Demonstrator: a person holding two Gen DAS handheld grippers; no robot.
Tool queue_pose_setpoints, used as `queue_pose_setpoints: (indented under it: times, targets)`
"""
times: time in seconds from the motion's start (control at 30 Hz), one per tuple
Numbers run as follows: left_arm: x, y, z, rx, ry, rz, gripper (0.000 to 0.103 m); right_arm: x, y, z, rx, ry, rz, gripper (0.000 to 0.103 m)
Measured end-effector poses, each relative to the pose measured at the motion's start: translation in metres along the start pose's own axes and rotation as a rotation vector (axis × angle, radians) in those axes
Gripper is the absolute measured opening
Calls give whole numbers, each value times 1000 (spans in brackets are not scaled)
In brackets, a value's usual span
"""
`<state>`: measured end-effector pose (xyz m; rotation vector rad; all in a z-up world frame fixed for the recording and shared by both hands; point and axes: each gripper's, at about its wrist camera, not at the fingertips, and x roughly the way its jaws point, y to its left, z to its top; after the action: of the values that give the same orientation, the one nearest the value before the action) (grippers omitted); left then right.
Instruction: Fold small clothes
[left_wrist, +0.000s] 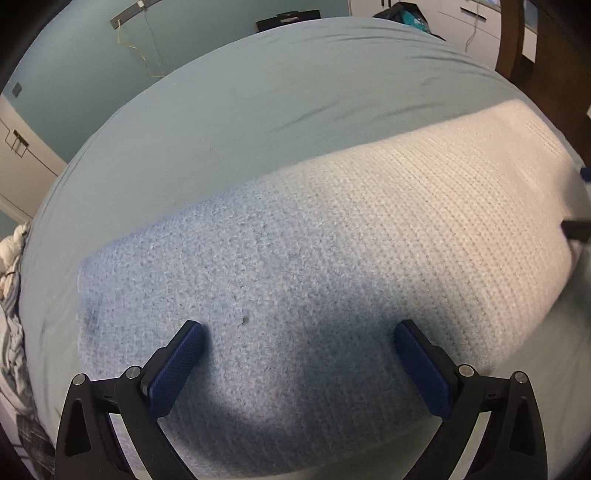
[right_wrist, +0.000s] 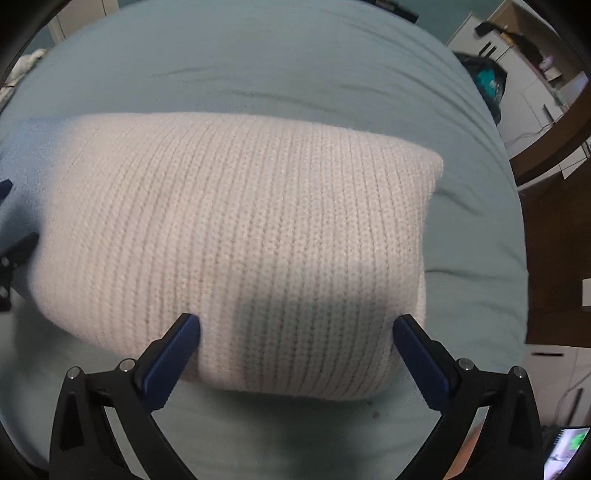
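Through the left wrist camera I look down on a knitted garment (left_wrist: 295, 258) lying flat on the bed (left_wrist: 258, 103), pale blue at its left end and cream toward the right. My left gripper (left_wrist: 297, 334) hangs over the blue part, fingers spread wide, nothing between the blue pads (left_wrist: 177, 365). A tip of the other gripper shows at the right edge.

Through the right wrist camera I see the cream end of the garment (right_wrist: 240, 229), folded with a rounded near edge, on the teal sheet. My right gripper (right_wrist: 295, 328) is released, jaws wide over that near edge, grasping nothing.
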<state>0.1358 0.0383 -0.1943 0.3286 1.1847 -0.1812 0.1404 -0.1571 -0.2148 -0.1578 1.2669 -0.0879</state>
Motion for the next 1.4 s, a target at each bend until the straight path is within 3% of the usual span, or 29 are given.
queue_pose_setpoints:
  times: [0.1,0.17,0.23,0.3,0.43,0.5,0.53,0.6,0.67,0.77,0.87,0.93,1.0,1.07,1.13,1.27,1.4]
  targets:
    - [-4,-6,6,-18,7,6,103,-33,13,9,35,-142,39,102]
    - [-3,-14,14,-23,4,14,103,-39,30,12,35,-177,76,102]
    - [-2,-24,21,-35,5,15,103,-27,61,14,-29,-114,141,102]
    - [-4,-23,19,-47,11,10,103,-7,83,12,-85,-48,142,102]
    - [-10,-19,18,-52,22,20,103,2,104,2,-54,-156,108,102]
    - [-13,-16,20,-62,45,17,103,-4,114,1,-72,-140,94,102]
    - [-14,-14,25,-70,57,13,103,-10,117,3,-85,-86,102,102]
    - [-19,-4,36,-95,92,-2,103,-23,114,5,-99,-19,164,102]
    - [-29,12,41,-140,119,-25,103,-43,101,2,-38,-70,202,102]
    - [-36,45,40,-231,137,-40,103,-48,74,-3,54,-99,187,102]
    - [-23,78,31,-312,164,3,103,-31,48,-10,177,-66,176,102]
    - [-1,91,19,-326,206,22,103,-13,51,-17,176,-11,135,102]
    - [3,92,12,-318,124,0,103,8,57,-26,191,2,232,102]
    - [-3,83,8,-245,46,50,103,14,55,-27,282,11,317,102]
    - [-7,77,4,-209,1,80,103,16,60,-23,307,58,348,102]
    - [-11,68,7,-219,-43,62,103,9,75,-7,303,92,339,102]
    - [-11,76,7,-219,-61,64,103,-31,78,14,327,-75,244,102]
